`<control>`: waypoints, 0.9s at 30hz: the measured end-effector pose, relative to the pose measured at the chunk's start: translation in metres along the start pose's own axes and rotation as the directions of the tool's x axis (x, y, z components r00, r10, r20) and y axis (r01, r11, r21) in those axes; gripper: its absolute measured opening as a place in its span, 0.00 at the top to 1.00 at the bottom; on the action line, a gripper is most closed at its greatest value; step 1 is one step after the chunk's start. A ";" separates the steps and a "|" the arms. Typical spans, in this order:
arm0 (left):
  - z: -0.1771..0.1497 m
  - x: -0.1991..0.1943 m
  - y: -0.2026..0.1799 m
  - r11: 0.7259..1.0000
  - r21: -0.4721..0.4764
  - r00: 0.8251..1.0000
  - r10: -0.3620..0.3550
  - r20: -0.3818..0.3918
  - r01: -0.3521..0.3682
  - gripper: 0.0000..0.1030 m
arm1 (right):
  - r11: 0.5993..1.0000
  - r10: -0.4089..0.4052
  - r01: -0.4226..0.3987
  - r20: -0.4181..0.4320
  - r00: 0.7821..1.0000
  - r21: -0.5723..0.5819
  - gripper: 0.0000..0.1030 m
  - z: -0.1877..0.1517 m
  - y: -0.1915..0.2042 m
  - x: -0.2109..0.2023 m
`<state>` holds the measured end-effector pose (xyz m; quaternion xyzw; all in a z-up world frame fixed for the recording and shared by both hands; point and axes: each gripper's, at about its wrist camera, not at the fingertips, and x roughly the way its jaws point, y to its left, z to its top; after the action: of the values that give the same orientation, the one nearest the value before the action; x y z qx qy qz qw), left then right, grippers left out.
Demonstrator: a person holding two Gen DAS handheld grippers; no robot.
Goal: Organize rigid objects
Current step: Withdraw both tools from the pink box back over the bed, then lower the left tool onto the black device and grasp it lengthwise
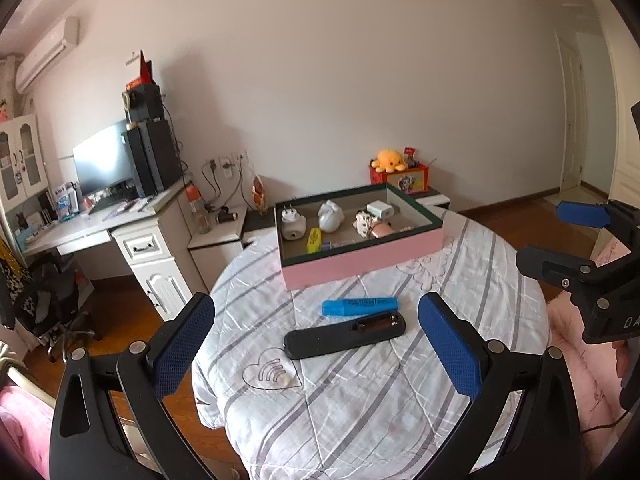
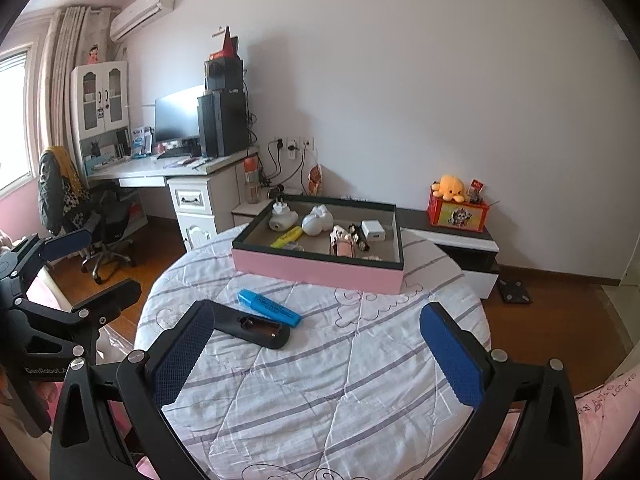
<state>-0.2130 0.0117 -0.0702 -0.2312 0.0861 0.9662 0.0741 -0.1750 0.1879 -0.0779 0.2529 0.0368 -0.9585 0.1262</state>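
We've got a round table [image 1: 360, 400] filling the lower middle of both views, covered in a white quilted cloth with grey stripes. Next biggest is the pink box [image 1: 360, 256] with a dark green rim, sitting at the far side of the table, centre of the frame. Inside it we can make out a white plug adapter [image 1: 292, 222] at the left, a yellow highlighter [image 1: 314, 240] just in front of it, a white lumpy thing in the middle and a white charger block [image 1: 380, 209] toward the back right; the rest is too small to tell.

Our left gripper [image 1: 316, 344] sits at the bottom of its view, blue-padded fingers spread wide with nothing between them. Our right gripper [image 2: 316, 352] is the same deal in its own view: fingers wide apart, empty.

On the cloth in front of the box, a black remote [image 1: 344, 334] lies with its battery cover off and a battery showing. A blue highlighter [image 1: 360, 306] lies just behind it, between remote and box, looking like it touches the remote. In the right wrist view both sit left of centre, remote [image 2: 252, 328] partly behind the left finger, blue highlighter [image 2: 270, 307] angled next to it.
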 end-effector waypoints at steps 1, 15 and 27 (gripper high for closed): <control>-0.001 0.005 0.001 1.000 -0.006 1.000 -0.006 -0.011 0.005 0.00 | 1.000 0.002 -0.002 -0.009 1.000 0.000 0.00 -0.001 0.000 0.004; -0.039 0.074 0.019 0.998 -0.058 0.981 -0.027 -0.192 0.016 0.00 | 1.000 0.011 -0.010 -0.168 0.986 0.006 0.00 -0.025 -0.006 0.072; -0.067 0.142 0.023 0.993 0.023 0.953 -0.102 -0.287 0.113 0.00 | 1.000 0.017 -0.010 -0.288 0.957 0.026 0.00 -0.047 -0.020 0.125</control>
<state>-0.3138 -0.0093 -0.1914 -0.3707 0.1020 0.9156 0.1178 -0.2626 0.1858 -0.1801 0.3918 0.0414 -0.9109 0.1228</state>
